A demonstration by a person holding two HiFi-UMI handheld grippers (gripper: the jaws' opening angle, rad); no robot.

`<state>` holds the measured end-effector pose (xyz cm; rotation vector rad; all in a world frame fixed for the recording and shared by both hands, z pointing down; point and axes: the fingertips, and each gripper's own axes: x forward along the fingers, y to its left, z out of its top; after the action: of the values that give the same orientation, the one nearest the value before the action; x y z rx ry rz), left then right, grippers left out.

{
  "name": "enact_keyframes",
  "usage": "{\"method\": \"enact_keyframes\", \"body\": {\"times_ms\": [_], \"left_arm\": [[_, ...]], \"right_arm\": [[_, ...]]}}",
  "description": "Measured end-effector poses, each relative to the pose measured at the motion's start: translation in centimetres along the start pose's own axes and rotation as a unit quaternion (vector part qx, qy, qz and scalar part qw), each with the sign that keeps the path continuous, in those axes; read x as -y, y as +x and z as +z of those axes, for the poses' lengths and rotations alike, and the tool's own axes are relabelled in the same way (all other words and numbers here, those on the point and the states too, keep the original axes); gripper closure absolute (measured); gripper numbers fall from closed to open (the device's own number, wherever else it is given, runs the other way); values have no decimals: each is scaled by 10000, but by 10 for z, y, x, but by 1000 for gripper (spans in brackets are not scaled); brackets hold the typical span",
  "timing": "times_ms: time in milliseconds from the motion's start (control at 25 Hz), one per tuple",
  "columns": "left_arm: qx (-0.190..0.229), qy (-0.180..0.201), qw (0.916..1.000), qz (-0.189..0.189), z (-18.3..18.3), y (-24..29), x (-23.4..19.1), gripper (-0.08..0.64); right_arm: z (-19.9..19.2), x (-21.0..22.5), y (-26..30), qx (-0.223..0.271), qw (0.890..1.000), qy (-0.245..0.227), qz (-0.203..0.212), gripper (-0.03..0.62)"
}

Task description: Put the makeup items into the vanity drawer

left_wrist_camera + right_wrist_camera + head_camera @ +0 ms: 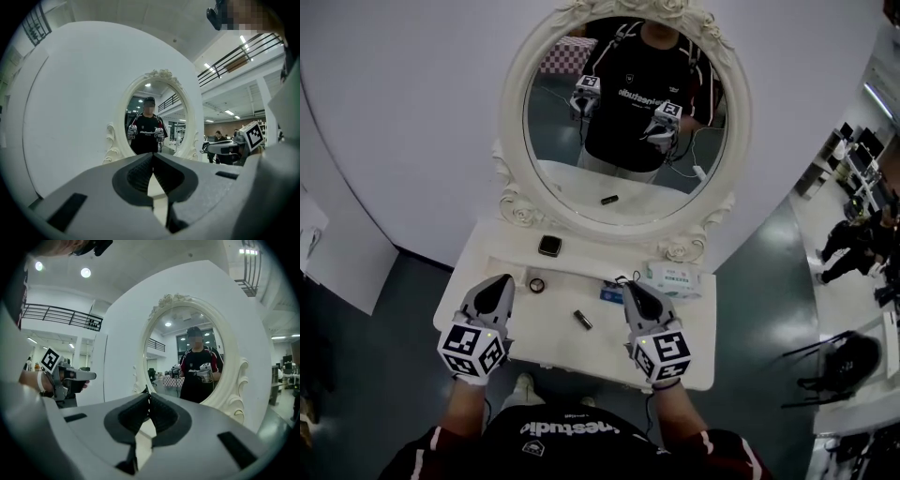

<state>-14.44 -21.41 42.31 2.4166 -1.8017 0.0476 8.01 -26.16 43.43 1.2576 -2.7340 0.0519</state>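
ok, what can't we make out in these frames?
- Vanity drawer: in no view; the head view shows only the tabletop from above.
- Blue item: head view, partly behind the right gripper; kind unclear.
- White pack: head view, print too small to read.
- Makeup items: missing from both gripper views, whose own jaws fill the foreground.

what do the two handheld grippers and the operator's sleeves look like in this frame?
The left gripper and right gripper are both light grey and taper to a pointed beak shape, with dark ribbed pads inside. Each carries a white cube at the rear, printed with black square markers. The person's sleeves are black with red and white trim.
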Motion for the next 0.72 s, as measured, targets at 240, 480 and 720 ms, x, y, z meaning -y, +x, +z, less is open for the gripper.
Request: {"method": "enact_keyframes", "body": {"times_ms": [240, 480, 720], "left_arm": [[80, -52, 10000, -3, 7, -4, -53, 555], [87, -151, 9998, 57, 4, -12, -101, 555], [49, -221, 9997, 39, 0, -19, -139, 555]], "right_arm": [[5, -42, 45, -114, 9997, -176, 107, 572], [-1, -92, 89, -325, 9976, -484, 363, 572], [-8, -136, 128, -402, 9945, -825, 511, 572]]}}
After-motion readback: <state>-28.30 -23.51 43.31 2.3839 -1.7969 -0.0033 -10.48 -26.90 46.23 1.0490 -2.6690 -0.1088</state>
